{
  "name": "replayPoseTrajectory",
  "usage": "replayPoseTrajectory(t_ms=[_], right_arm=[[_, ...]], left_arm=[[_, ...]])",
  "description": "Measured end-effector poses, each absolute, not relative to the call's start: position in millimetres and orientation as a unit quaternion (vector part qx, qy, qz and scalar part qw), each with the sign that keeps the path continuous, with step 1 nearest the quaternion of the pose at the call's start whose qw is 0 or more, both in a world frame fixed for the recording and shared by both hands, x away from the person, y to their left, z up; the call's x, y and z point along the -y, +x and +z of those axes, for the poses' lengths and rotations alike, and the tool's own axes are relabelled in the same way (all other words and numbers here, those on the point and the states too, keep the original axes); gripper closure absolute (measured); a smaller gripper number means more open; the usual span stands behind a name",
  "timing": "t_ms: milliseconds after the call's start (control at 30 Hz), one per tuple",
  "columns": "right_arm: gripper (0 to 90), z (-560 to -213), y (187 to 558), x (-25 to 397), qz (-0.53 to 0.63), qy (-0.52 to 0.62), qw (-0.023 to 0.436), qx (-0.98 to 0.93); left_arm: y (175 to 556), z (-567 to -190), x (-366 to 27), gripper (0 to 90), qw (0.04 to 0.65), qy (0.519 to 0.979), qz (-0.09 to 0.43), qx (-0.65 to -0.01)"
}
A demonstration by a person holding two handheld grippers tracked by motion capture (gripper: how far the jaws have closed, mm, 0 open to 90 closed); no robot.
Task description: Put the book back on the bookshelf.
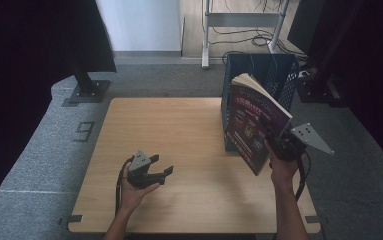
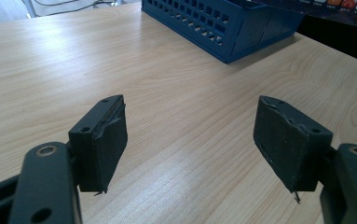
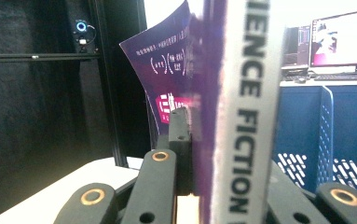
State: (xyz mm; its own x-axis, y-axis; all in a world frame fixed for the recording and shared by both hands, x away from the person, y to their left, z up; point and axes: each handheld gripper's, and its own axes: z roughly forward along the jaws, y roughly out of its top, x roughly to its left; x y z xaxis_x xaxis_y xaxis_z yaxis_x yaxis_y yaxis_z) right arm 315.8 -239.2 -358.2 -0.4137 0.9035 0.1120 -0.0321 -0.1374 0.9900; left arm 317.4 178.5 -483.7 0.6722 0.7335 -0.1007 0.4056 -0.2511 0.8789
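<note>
A purple paperback book [image 1: 251,125] is held up in the air, tilted, in front of the blue plastic crate [image 1: 259,70] at the table's right. My right gripper [image 1: 274,140] is shut on its lower spine edge. In the right gripper view the book's spine [image 3: 248,112] reads "FICTION" and stands between the jaws, with the purple cover [image 3: 171,74] curling to the left. My left gripper [image 1: 161,170] rests low over the wooden table [image 1: 179,130] at front left, open, with nothing between its pads [image 2: 104,140].
The blue crate [image 2: 223,28] lies ahead of the left gripper, across bare tabletop. Black stands, a white frame with cables and grey floor surround the table. A monitor [image 3: 344,37] sits behind the crate in the right gripper view.
</note>
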Motion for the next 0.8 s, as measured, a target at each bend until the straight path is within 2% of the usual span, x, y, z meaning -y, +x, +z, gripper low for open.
replayPoseTrajectory(t_ms=[800], right_arm=[[81.8, -346.2, 344.7, 231.3, 0.628, 0.411, 0.386, -0.537]], left_arm=[[318.1, -483.1, -181.7, 26.2, 0.491, 0.770, 0.167, -0.372]])
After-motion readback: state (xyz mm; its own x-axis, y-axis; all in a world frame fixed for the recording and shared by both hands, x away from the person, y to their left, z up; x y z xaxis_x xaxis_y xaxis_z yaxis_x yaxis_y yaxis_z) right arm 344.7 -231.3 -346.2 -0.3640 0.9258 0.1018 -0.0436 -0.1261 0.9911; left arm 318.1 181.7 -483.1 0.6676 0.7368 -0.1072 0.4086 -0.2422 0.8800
